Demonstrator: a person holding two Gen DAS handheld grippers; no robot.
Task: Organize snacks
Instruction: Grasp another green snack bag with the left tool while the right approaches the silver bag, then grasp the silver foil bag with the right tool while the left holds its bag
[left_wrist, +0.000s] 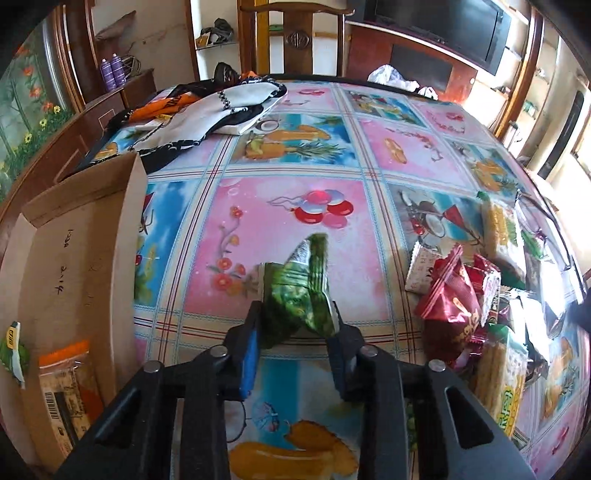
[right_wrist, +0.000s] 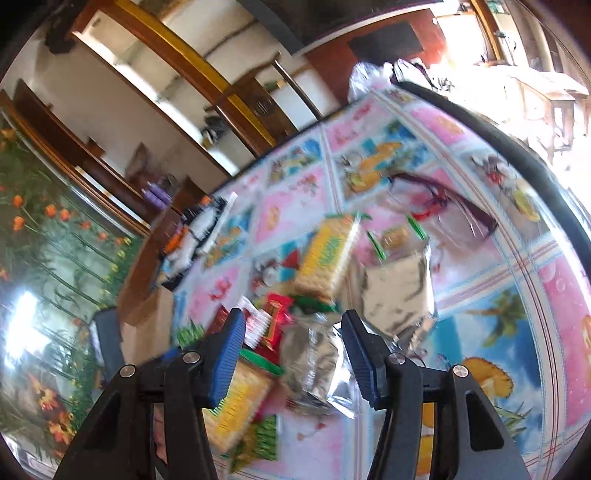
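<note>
Tablecloth (left_wrist: 295, 155) lies bare ahead; left gripper (left_wrist: 295, 325) pinches green packet (left_wrist: 299, 291); right gripper (right_wrist: 293, 332) spread.

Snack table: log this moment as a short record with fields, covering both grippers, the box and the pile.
left gripper: shut on green snack packet, held above the tablecloth
right gripper: open, over the snack pile, holding nothing
cardboard box: open, at the table's left side, some packets inside
snack pile: red, yellow cracker and silver packets heaped on the right
silver packet: lies between the open fingers of the right gripper
tablecloth: patterned squares
right view: motion-blurred
</note>
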